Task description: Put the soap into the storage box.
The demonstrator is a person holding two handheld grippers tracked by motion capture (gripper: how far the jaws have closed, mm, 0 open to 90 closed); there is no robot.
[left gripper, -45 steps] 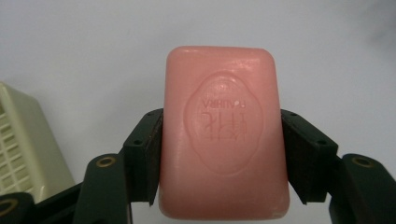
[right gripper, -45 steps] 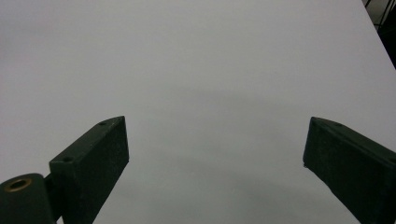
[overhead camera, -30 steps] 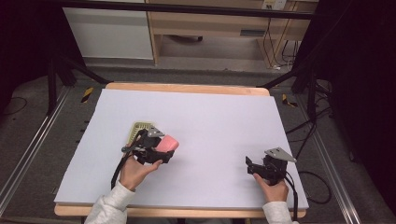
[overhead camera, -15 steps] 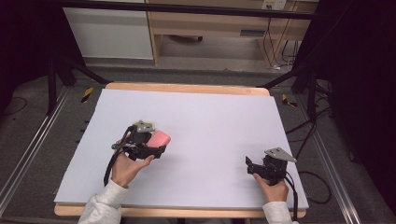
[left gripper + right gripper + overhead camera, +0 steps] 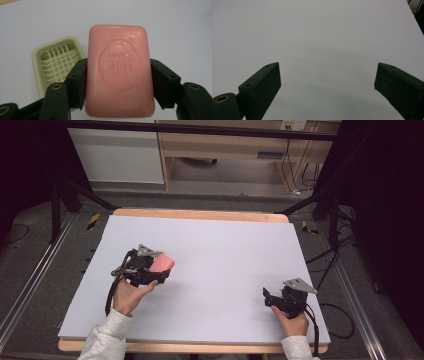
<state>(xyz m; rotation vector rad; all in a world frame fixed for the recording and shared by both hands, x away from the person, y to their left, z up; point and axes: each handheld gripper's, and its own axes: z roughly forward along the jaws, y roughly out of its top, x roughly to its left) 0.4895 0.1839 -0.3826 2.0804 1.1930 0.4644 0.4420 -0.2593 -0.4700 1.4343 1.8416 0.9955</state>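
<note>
Over the left half of the white table (image 5: 220,260), we find the left gripper (image 5: 159,270) clamped on a pink soap bar (image 5: 120,70), its two black pads pressing the bar's long sides. Compared with a second ago, this hand has carried the bar towards the table's left and slightly away from the person; the soap dish (image 5: 57,62), then seen just beyond the gripper in the high view, is now covered by it there. From the left gripper view we note the pale green dish lying on the table below and to the left of the bar, its slatted floor bare. We cannot tell how high above the dish the bar hangs.

We judge the work to be at the carrying stage: the soap is lifted and almost over the dish, but not yet set in it.

Near the table's front right corner, the right gripper (image 5: 276,296) has kept its place, its jaws wide apart over bare surface, gripping nothing.
</note>
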